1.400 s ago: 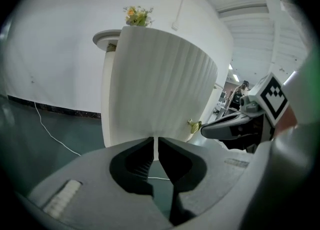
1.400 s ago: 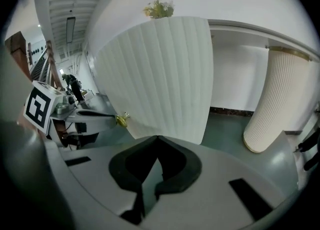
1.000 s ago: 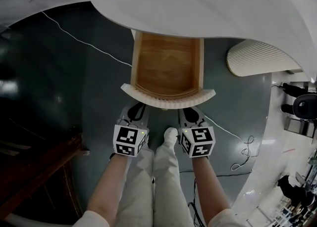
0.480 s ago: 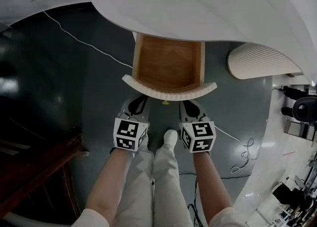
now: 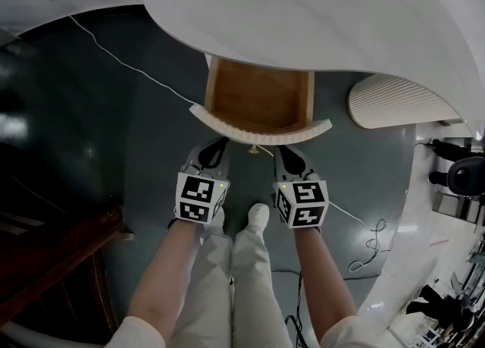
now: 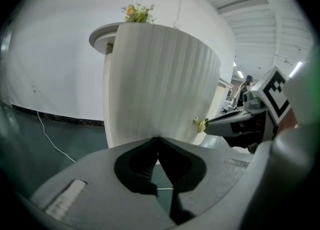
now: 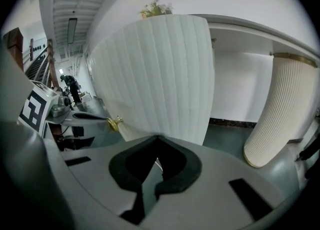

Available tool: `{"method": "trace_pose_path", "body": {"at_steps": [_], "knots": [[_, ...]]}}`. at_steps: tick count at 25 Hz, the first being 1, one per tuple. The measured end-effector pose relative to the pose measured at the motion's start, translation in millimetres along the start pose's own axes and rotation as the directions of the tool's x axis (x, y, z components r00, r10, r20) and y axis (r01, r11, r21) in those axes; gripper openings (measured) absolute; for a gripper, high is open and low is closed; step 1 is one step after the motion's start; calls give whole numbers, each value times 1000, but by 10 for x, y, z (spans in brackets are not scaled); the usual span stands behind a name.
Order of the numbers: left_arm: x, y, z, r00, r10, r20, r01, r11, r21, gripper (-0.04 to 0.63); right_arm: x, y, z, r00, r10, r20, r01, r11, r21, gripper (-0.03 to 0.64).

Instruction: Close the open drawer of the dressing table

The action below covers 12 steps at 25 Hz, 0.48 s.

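Note:
In the head view the open drawer (image 5: 258,100) shows a bare wooden inside and sticks out from under the white dressing table top (image 5: 318,13). Its curved, ribbed white front (image 5: 261,133) carries a small gold knob (image 5: 252,150). My left gripper (image 5: 210,155) and right gripper (image 5: 292,158) are both shut, their tips against the front on either side of the knob. The left gripper view has its tips (image 6: 158,139) at the ribbed front (image 6: 160,83), knob (image 6: 201,124) to the right. The right gripper view has its tips (image 7: 159,138) at the front (image 7: 160,73), knob (image 7: 115,122) to the left.
A white ribbed table leg (image 5: 394,96) stands to the right of the drawer. A thin white cable (image 5: 129,66) runs over the dark floor at the left, another cable (image 5: 367,240) at the right. The person's legs (image 5: 235,278) stand behind the grippers. Dark wooden furniture (image 5: 53,263) is at the lower left.
The drawer has slid further in under the table top, so less of its wooden inside shows. Both grippers have moved forward with its front.

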<state>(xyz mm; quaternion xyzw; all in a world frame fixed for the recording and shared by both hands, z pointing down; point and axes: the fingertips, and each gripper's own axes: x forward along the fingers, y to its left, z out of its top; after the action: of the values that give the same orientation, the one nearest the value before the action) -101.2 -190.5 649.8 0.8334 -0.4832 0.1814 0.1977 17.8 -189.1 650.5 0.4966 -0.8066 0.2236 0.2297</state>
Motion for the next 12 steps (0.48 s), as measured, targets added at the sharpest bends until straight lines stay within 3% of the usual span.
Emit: {"method": "trace_pose_path", "body": {"at_steps": [8, 12], "knots": [[156, 69, 112, 1000, 2, 23, -3, 998, 55, 17, 140, -7, 106, 999, 8, 54, -6, 1000, -26, -2], [222, 124, 171, 999, 3, 37, -4, 999, 40, 17, 227, 15, 186, 997, -15, 77, 19, 998, -57, -2]]}}
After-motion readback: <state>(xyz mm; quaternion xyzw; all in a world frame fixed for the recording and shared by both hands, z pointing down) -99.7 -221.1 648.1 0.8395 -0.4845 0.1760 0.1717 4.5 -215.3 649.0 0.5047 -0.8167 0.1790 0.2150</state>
